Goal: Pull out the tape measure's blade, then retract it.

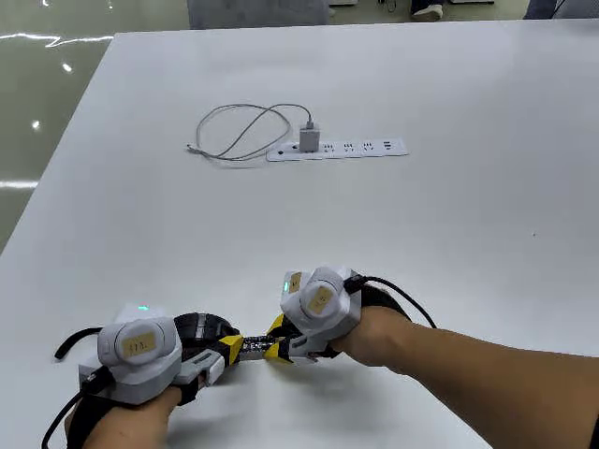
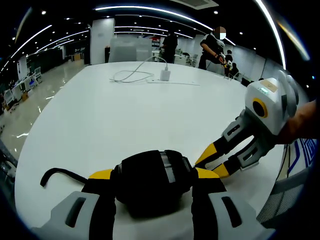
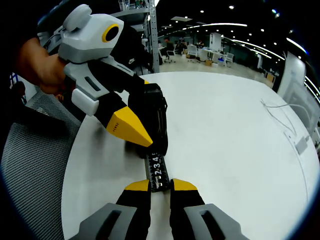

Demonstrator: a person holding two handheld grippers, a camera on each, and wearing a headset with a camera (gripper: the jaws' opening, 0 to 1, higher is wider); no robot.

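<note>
Desk: a broad white desk (image 1: 440, 253), seen from above in the head view.
Tape measure: a black tape measure (image 2: 152, 185) lay on the desk at the near edge, in front of the person and a little to the left. Its dark strap trailed off to the left of the case.
Left gripper: the left gripper (image 2: 154, 174) had its two yellow-tipped jaws closed against opposite sides of the tape measure's case, clamping it and holding it down on the desk.
Blade: a short length of blade (image 3: 156, 167) stood out of the case, lying flat just above the desk and running straight toward the right gripper. Printed digits showed on its black face.
Right gripper: the right gripper (image 3: 160, 186) faced the left one, tips close together. Its jaws were drawn nearly together and pinched the free end of the blade between the yellow tips.
Hands: a bare forearm reached in from the right behind the right gripper, and a hand held the left gripper at the lower left.
Power strip: a white power strip (image 1: 360, 149) lay well apart, toward the far side of the desk.
Charger: a white charger (image 1: 309, 140) was plugged in at the strip's left end.
Cable: a white cable (image 1: 239, 131) looped from the charger out to the left on the desk.
</note>
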